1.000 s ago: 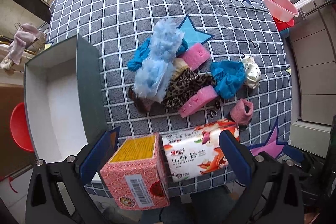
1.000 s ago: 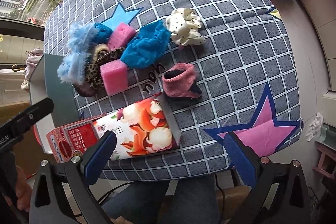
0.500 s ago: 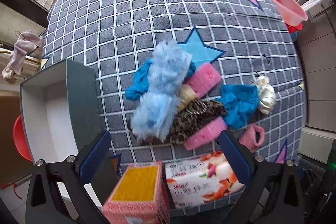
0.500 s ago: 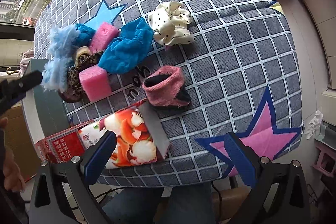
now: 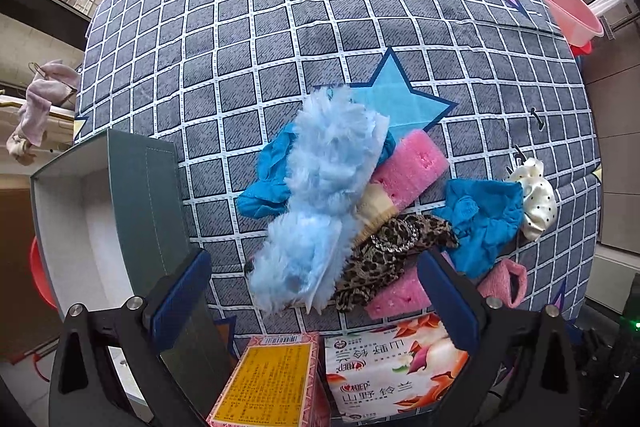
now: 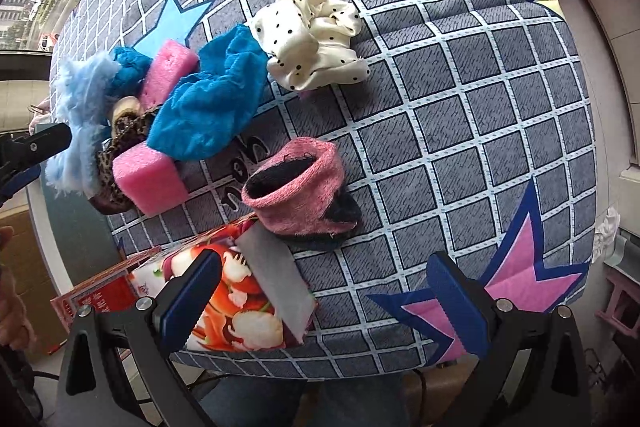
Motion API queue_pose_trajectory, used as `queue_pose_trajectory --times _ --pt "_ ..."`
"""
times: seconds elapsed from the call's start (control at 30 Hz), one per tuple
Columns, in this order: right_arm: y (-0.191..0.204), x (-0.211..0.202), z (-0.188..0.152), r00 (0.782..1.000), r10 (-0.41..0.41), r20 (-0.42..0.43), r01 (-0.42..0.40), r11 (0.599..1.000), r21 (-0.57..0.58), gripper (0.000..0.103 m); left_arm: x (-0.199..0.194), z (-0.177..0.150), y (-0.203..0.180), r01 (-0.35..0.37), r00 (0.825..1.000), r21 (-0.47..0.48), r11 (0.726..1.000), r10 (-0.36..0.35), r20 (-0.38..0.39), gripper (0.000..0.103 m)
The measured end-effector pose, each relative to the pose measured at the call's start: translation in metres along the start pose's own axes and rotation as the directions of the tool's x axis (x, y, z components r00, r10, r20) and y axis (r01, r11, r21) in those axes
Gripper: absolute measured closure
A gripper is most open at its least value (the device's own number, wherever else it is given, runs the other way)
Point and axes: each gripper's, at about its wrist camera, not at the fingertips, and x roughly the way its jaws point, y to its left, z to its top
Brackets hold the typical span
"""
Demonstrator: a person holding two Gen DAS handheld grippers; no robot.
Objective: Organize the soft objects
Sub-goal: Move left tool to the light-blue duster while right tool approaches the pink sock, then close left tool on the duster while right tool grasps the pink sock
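- Left gripper (image 5: 314,301): spread wide, blue pads (image 5: 182,297) apart, nothing between them, held above the near table edge.
- Right gripper (image 6: 324,301): likewise wide open and empty, above the near edge on the right side.
- Nearest under the left gripper: pink carton (image 5: 268,381) with a yellow top, touching a tissue pack (image 5: 384,375) printed with orange flowers; both at the near table edge.
- To the left of these: open grey box (image 5: 148,195) with a white inside, standing at the table's left edge, interior bare where visible.
- Just past the tissue pack: pink sock (image 6: 298,189) with a dark lining, lying alone, touching the pack's corner in the right wrist view.
- Beyond, mid-table: a heap of soft things on the checked tablecloth (image 5: 280,27).
- In the heap: fluffy light-blue duster (image 5: 320,199) on top, lying lengthwise over a blue cloth (image 5: 268,183).
- Beside the duster: leopard-print fabric (image 5: 392,255) against a near pink sponge (image 6: 150,179); a second pink sponge (image 5: 412,171) farther back, partly under the duster.
- Right of the heap: another blue cloth (image 5: 482,227), touching the leopard fabric.
- Just beyond it: cream polka-dot scrunchie (image 6: 312,39), touching the blue cloth's far edge.
- Far right, off the table: pink basin (image 5: 568,7) stacked on something red.
- Far left: pale garment (image 5: 38,103) draped on a rail.
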Motion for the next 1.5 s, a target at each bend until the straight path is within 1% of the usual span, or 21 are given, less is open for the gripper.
queue_pose_trajectory --times 0.17,0.3,0.57,0.67,0.7,0.83,0.87,0.9,0.93,0.97,1.0,1.03,1.07,1.1,1.13,1.17,1.23,1.27,1.33,1.47,1.5 --pt "0.002 0.009 0.008 1.000 -0.003 0.010 0.003 1.000 -0.006 0.000 0.006 0.007 0.001 -0.015 1.000 -0.004 1.000 0.015 0.011 0.000" --pt "0.007 0.021 0.016 1.000 -0.017 0.005 0.017 1.000 -0.023 0.000 0.018 0.015 -0.005 -0.053 0.998 0.022 0.998 0.053 0.023 0.000" --pt "0.029 0.048 0.025 0.999 -0.041 -0.001 0.041 0.997 -0.071 0.000 0.041 0.026 -0.003 -0.070 0.997 0.023 0.997 0.071 -0.010 0.001" --pt "0.036 0.056 0.026 0.998 -0.063 -0.001 0.062 0.994 -0.092 0.000 0.044 0.029 0.002 -0.073 0.997 0.011 0.997 0.073 -0.013 0.017" --pt "0.038 0.057 0.027 0.998 -0.067 0.002 0.067 0.993 -0.099 0.000 0.046 0.030 0.005 -0.068 0.997 0.006 0.998 0.068 -0.021 0.021" --pt "0.051 0.062 0.028 0.997 -0.080 0.009 0.081 0.988 -0.129 0.000 0.051 0.031 0.011 -0.039 0.998 0.007 0.999 0.040 -0.046 0.026" --pt "0.054 0.063 0.029 0.997 -0.078 0.011 0.078 0.988 -0.135 0.002 0.052 0.030 0.012 -0.028 0.998 0.011 1.000 0.029 -0.049 0.029" --pt "0.059 0.064 0.029 0.997 -0.072 0.008 0.072 0.988 -0.137 0.014 0.052 0.031 0.012 -0.015 0.999 0.012 1.000 0.016 -0.050 0.032" --pt "0.062 0.067 0.030 0.998 -0.064 -0.003 0.063 0.988 -0.139 0.022 0.051 0.031 0.011 0.000 0.999 0.011 1.000 0.000 -0.038 0.033" --pt "0.062 0.069 0.030 0.998 -0.060 -0.011 0.057 0.989 -0.139 0.023 0.052 0.032 0.011 0.012 0.999 0.008 1.000 -0.012 -0.036 0.036" --pt "0.064 0.071 0.030 0.998 -0.059 -0.017 0.056 0.989 -0.138 0.023 0.053 0.032 0.011 0.025 0.999 0.005 1.000 -0.025 -0.036 0.041" --pt "0.069 0.074 0.030 0.998 -0.058 -0.014 0.055 0.989 -0.137 0.026 0.053 0.032 0.009 0.042 0.999 0.003 0.999 -0.042 -0.026 0.049" --pt "0.071 0.075 0.030 0.999 -0.048 -0.015 0.046 0.990 -0.135 0.030 0.053 0.032 0.010 0.056 0.998 0.004 0.998 -0.056 -0.027 0.054" --pt "0.069 0.076 0.028 0.999 -0.041 -0.017 0.039 0.990 -0.134 0.037 0.054 0.031 0.007 0.065 0.998 0.008 0.998 -0.064 -0.018 0.065" --pt "0.072 0.076 0.028 0.999 -0.048 -0.015 0.046 0.990 -0.135 0.044 0.055 0.030 0.005 0.072 0.997 0.013 0.997 -0.072 -0.014 0.070" --pt "0.073 0.076 0.028 0.998 -0.061 -0.012 0.059 0.989 -0.139 0.048 0.056 0.029 0.003 0.078 0.997 0.018 0.997 -0.077 -0.010 0.072" --pt "0.068 0.074 0.030 0.999 -0.053 -0.013 0.051 0.989 -0.136 0.058 0.052 0.023 -0.001 0.086 0.996 0.023 0.996 -0.086 -0.008 0.076" --pt "0.069 0.073 0.030 0.999 -0.043 -0.012 0.041 0.991 -0.129 0.060 0.051 0.021 -0.001 0.097 0.995 0.022 0.995 -0.097 0.007 0.076" --pt "0.070 0.072 0.030 0.999 -0.037 -0.006 0.036 0.992 -0.123 0.063 0.045 0.018 -0.001 0.103 0.995 0.017 0.994 -0.104 0.009 0.077" --pt "0.072 0.064 0.029 1.000 -0.018 0.012 0.019 0.993 -0.114 0.063 0.031 0.015 -0.003 0.114 0.992 0.014 0.993 -0.114 0.050 0.077" --pt "0.070 0.060 0.033 1.000 -0.014 0.015 0.016 0.994 -0.113 0.063 0.026 0.014 -0.004 0.112 0.992 0.017 0.994 -0.113 0.058 0.077"
